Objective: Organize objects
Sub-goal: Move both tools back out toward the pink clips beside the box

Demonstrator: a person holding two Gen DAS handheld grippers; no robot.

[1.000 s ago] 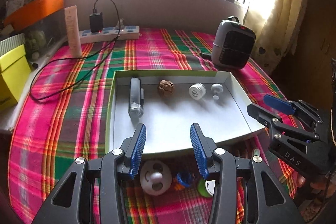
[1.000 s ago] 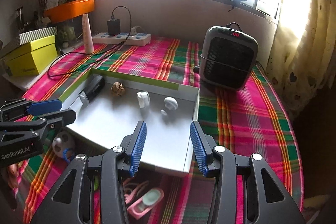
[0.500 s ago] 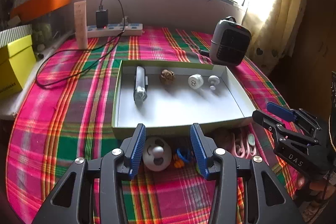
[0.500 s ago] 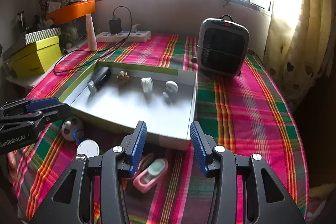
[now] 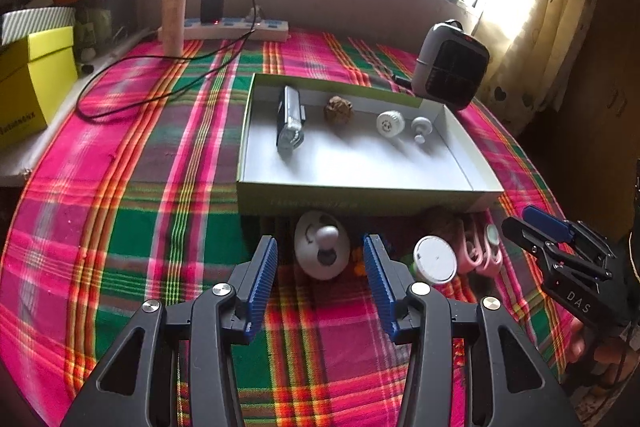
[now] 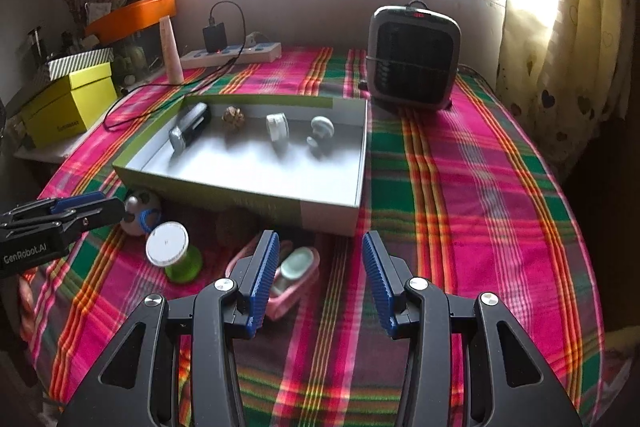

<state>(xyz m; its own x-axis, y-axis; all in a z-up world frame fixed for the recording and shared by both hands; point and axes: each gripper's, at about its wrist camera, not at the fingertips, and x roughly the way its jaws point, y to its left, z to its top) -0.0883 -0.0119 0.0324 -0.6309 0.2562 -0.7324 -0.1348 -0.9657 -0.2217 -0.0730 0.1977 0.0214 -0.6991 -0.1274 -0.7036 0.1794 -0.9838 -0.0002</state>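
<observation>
A shallow white box holds a grey stapler, a walnut, a white cap and a white knob. In front of it lie a white round holder, a white-lidded green spool, a pink clip and a small blue piece. My left gripper is open just before the white holder. My right gripper is open beside the pink clip.
A grey heater stands behind the box's right corner. A power strip with a black cable, a pale tube, a yellow box and an orange tray line the back left.
Both grippers have drawn back from over the box towards me. The loose objects in front of the box have come into full view. Both stay open.
</observation>
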